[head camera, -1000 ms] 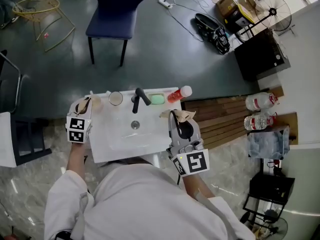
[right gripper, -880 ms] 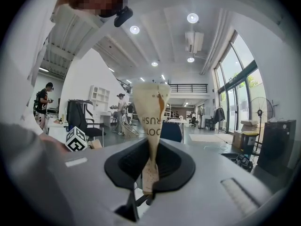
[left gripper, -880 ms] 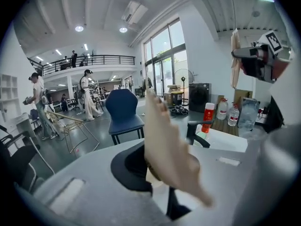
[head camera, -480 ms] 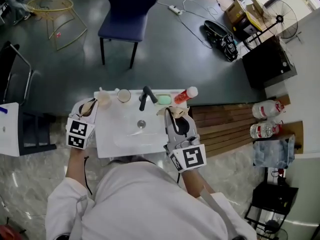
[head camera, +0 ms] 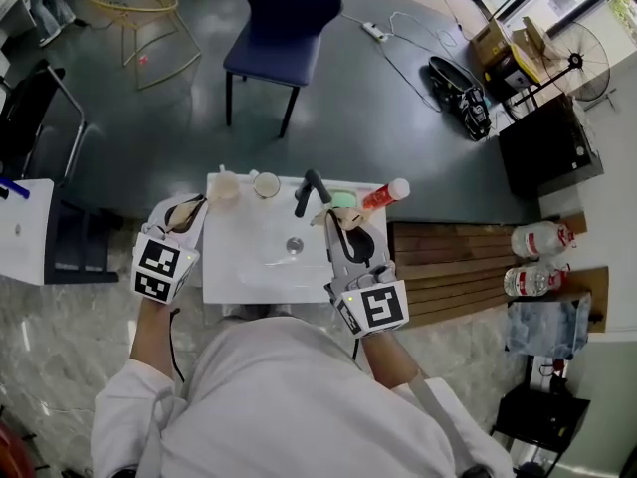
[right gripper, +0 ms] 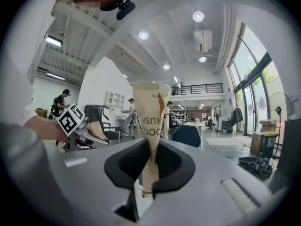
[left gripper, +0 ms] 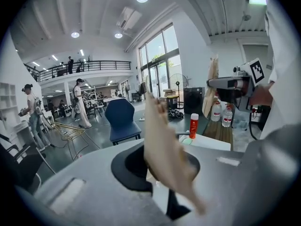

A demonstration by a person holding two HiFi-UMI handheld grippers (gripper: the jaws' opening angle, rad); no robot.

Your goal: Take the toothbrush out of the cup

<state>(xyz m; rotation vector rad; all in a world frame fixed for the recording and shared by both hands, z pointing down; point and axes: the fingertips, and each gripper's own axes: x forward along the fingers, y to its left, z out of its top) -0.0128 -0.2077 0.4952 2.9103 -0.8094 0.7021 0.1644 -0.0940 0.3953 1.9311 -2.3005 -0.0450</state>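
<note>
Bends over the white surface [head camera: 234,267], a gripper in each hand. Carries the left gripper [head camera: 189,210] at 9 o'clock of the drain [head camera: 295,246], pinched together on nothing; the right gripper [head camera: 335,218] at 3 o'clock, likewise closed, nothing seen between. Shows the cup [head camera: 225,187] at 11 o'clock on the back edge, what looks like the toothbrush [head camera: 221,171] poking from it, well apart from both. Risks knocking that light cup over the edge with closed jaws, jostling the second cup [head camera: 266,183] just beside it, or losing the thin handle in a shallow pinch.
</note>
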